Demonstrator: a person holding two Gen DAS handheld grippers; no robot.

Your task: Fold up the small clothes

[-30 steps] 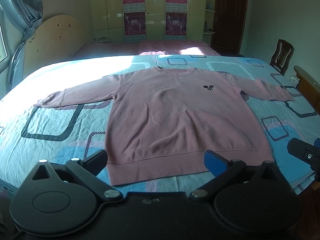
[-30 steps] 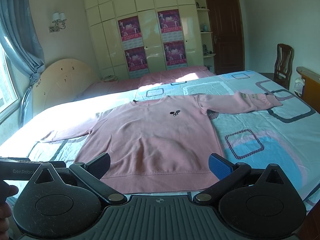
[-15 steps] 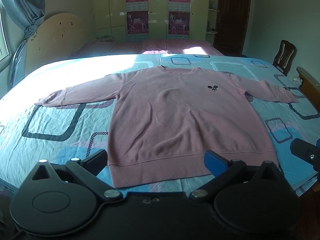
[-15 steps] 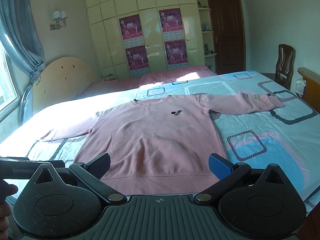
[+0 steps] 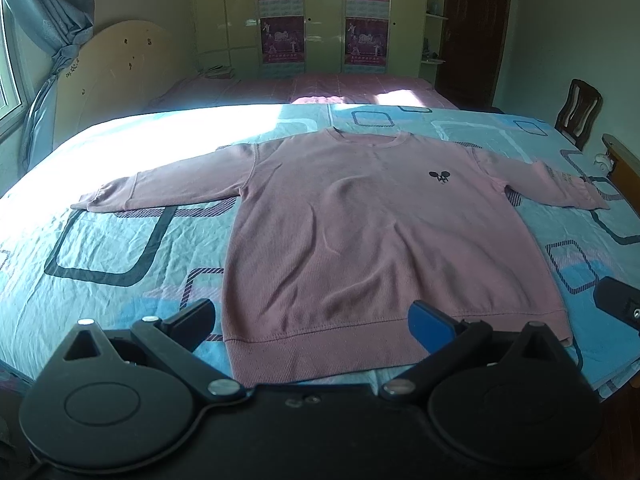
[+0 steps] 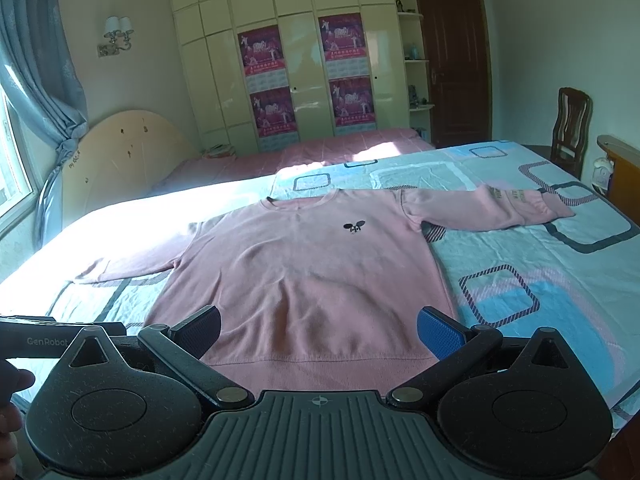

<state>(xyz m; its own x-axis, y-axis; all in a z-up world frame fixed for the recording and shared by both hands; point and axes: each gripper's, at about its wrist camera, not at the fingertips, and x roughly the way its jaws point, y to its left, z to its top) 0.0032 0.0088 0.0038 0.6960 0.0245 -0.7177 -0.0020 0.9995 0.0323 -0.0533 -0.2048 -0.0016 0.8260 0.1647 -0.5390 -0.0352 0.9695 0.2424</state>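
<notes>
Bed: blue sheet printed with dark and striped rounded squares, sunlit along the far-left side. It carries the one garment.

Sweatshirt: pink, long-sleeved, lying flat and front-up across the middle of the sheet, hem toward the grippers, round neckline toward the far side. Both sleeves spread out sideways. Right-side sleeve shows pale lettering near its cuff. Soft wrinkles run down the body; ribbed hem band lies straight along the near edge of the bed. Small dark emblem on the chest.

Left gripper: jaws spread wide, one black pad and one blue pad, nothing between them. It hangs just short of the hem; contact with the cloth cannot be told.

Right gripper: jaws equally wide apart, empty, poised over the hem's right part. A hand shows at the left edge of its view, below a dark bar marked "GenRobot".
</notes>
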